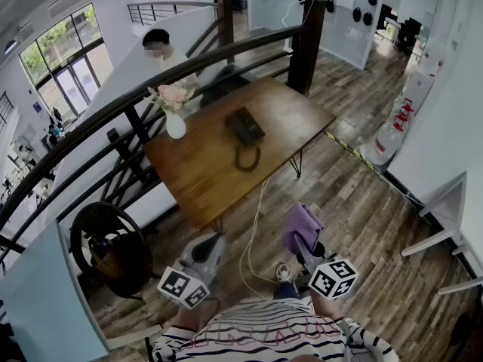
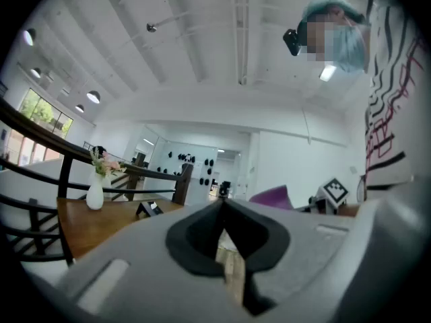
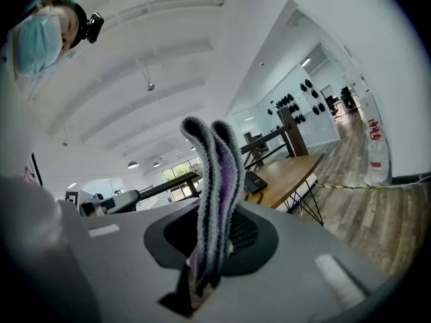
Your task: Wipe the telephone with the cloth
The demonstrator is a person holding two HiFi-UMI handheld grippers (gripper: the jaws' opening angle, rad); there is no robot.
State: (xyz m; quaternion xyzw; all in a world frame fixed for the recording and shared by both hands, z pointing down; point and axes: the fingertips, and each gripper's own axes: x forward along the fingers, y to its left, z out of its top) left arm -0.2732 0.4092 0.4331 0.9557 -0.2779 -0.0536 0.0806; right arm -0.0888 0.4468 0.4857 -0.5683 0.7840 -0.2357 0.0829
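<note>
Head view: a white vase (image 1: 175, 124) of flowers stands at the left of a wooden worktop (image 1: 200, 176). A black telephone (image 1: 245, 127) lies near the middle, well ahead of both tools. Nearer, above the wooden floor (image 1: 362, 202), the left tool (image 1: 213, 241) has its jaws pressed together, holding nothing. Right of it, the right tool (image 1: 306, 247) pinches a folded purple cloth (image 1: 302, 227), which sticks up between its jaws.
</note>
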